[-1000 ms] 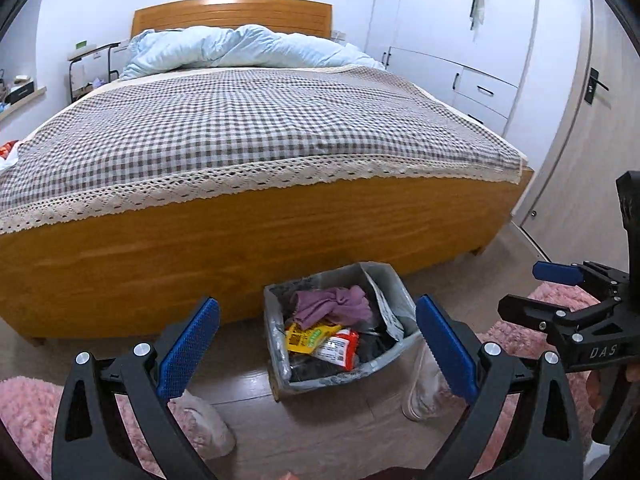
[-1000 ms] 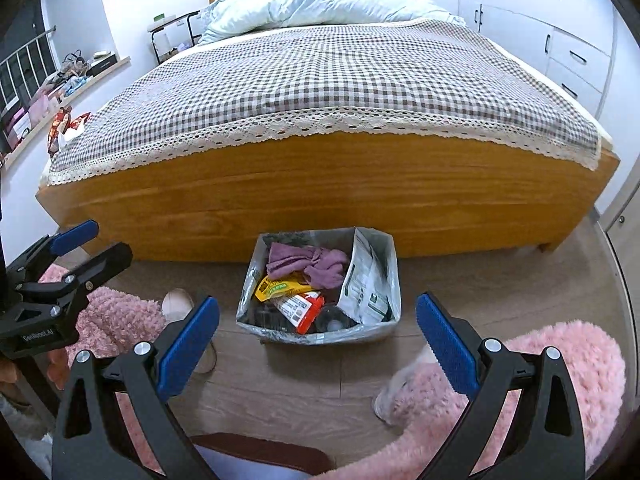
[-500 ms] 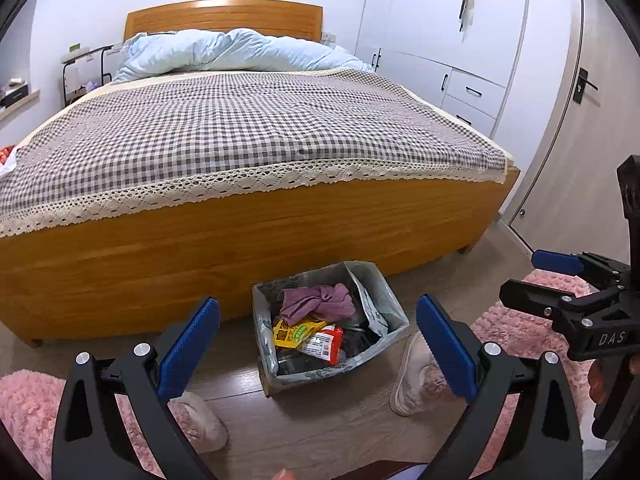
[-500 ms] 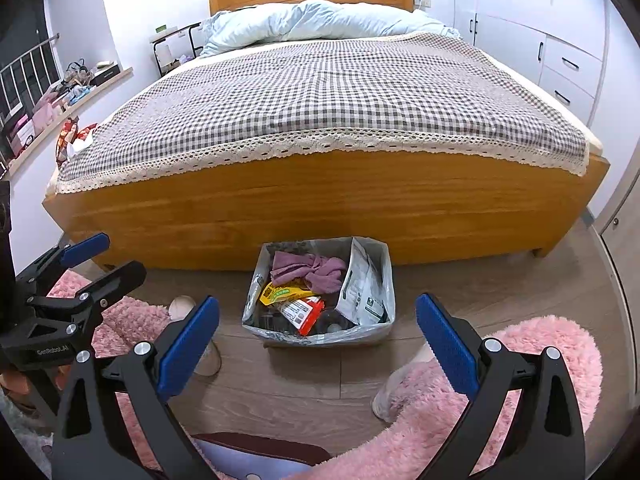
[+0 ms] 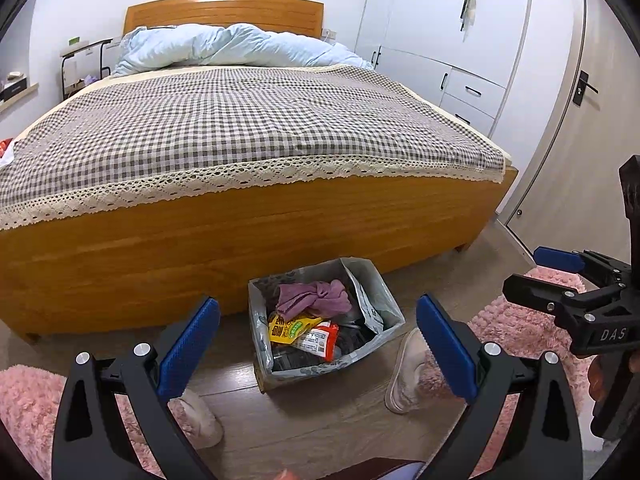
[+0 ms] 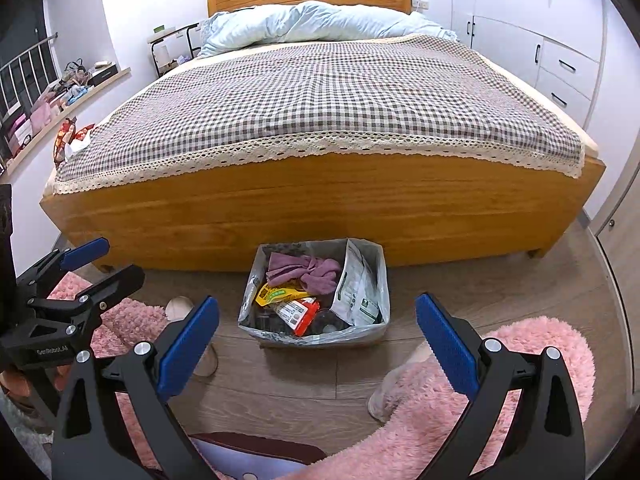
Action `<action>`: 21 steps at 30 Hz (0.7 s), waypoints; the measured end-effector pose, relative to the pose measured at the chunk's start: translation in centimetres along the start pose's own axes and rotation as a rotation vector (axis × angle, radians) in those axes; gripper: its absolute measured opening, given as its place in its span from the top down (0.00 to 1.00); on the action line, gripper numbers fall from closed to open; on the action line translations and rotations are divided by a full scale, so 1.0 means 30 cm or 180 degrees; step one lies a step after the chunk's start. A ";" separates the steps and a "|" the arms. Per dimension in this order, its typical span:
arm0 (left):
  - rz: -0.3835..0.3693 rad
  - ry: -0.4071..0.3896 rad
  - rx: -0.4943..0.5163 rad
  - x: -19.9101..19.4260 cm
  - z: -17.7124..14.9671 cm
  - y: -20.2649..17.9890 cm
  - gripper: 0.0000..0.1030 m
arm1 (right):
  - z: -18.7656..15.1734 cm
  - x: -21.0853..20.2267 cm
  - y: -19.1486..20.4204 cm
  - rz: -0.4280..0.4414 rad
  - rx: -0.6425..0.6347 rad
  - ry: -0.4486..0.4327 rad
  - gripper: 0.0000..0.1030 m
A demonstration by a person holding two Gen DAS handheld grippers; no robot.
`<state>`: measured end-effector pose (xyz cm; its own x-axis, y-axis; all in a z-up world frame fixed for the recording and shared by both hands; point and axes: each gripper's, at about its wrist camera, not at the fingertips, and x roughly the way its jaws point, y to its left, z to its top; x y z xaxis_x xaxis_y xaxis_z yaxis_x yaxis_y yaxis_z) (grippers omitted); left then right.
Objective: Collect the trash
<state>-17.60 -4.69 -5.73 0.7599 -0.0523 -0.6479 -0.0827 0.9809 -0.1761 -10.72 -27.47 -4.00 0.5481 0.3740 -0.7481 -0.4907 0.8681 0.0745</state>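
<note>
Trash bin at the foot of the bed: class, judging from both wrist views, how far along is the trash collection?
Done: the lined trash bin already holds a purple cloth, a yellow wrapper and a red packet. In hand: nothing; the left gripper and right gripper are open and empty. Left: crumpled red and white litter on the bed's corner.

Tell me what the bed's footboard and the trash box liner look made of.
Orange-brown bed footboard: wood, smooth semi-gloss finish, visible grain and plank seams. Grey liner of the floor trash box: probably thin plastic film, crinkled, faintly shiny, folded over the rim.

both tools (image 5: 318, 348) (image 6: 317, 346) wide apart, empty
</note>
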 end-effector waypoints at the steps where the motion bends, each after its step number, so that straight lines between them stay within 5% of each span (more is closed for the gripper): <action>1: -0.0003 0.0004 -0.0005 0.001 0.000 0.001 0.07 | 0.001 0.001 0.001 -0.0002 -0.0002 -0.0003 0.08; 21: -0.0021 0.0025 -0.0025 0.010 -0.002 0.004 0.08 | 0.007 0.002 0.004 -0.0006 -0.0018 0.0000 0.08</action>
<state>-17.42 -4.58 -5.98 0.7553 -0.0604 -0.6525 -0.0826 0.9790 -0.1863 -10.59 -27.28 -3.90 0.5491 0.3724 -0.7482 -0.4934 0.8670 0.0694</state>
